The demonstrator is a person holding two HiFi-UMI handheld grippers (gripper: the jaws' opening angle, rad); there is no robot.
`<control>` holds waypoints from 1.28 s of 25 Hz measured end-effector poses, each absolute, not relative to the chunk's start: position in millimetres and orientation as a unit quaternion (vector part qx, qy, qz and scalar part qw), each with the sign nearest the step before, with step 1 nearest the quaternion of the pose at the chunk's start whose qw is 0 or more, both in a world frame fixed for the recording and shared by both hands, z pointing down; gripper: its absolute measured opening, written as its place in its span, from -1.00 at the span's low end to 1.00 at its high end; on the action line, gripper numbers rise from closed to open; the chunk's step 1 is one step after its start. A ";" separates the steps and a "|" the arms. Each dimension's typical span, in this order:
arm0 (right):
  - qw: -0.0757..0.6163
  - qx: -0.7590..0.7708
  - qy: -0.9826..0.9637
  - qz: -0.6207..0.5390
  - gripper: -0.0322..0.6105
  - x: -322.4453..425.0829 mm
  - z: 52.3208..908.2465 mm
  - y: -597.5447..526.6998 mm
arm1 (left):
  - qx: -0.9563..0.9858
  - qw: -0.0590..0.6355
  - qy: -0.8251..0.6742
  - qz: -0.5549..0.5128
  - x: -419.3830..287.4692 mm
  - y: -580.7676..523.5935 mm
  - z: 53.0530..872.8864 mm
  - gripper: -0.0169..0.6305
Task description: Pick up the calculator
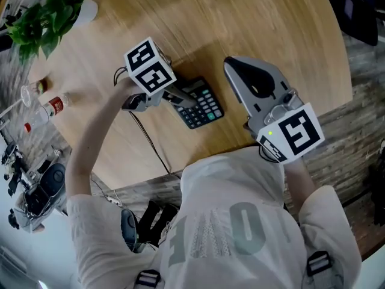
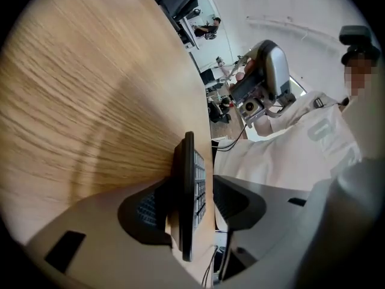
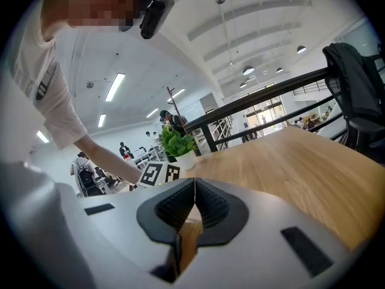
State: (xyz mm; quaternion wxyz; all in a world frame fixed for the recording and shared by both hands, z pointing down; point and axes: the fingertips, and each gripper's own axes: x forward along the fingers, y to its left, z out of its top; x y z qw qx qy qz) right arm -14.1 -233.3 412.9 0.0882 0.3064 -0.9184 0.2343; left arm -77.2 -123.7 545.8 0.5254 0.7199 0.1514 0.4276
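The black calculator lies keys-up on the round wooden table, towards the near edge and just in front of the person. Its left end sits between the jaws of the left gripper. In the left gripper view the calculator shows edge-on. One pad is close against its back, and the other faces the keys with a gap between them, so the jaws are apart and not clamped. A thin dark cable runs from this gripper to the near table edge.

To the right, well clear of the calculator, the right gripper has its jaws together with nothing between them. A potted plant stands at the far left, and a small clear bottle lies on its side nearer on the left.
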 end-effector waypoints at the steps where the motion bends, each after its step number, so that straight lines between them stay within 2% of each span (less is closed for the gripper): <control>1: 0.089 0.307 -0.918 0.234 -0.84 -13.7 413.4 -234.3 | 0.721 0.519 0.149 0.435 -78.0 -124.2 547.8 -0.29; 4: 0.089 0.310 -0.918 0.232 -0.84 -11.6 413.0 -236.5 | 0.725 0.493 0.142 0.459 -79.8 -125.1 554.2 -0.56; 11: 0.089 0.311 -0.921 0.218 -0.84 -13.1 407.6 -233.7 | 0.731 0.480 0.118 0.471 -79.4 -125.3 554.9 -0.57; 20: 0.078 0.299 -0.934 0.178 -0.84 -21.9 372.6 -212.2 | 0.787 0.363 0.019 0.498 -76.1 -116.5 519.4 -0.60; 26: 0.057 0.307 -0.943 0.114 -0.84 -23.5 330.9 -200.8 | 0.835 0.267 -0.158 0.455 -80.4 -154.3 480.2 -0.61; 32: 0.024 0.322 -0.944 0.071 -0.84 -26.7 289.7 -186.4 | 0.838 0.173 -0.381 0.351 -101.8 -199.8 407.2 -0.61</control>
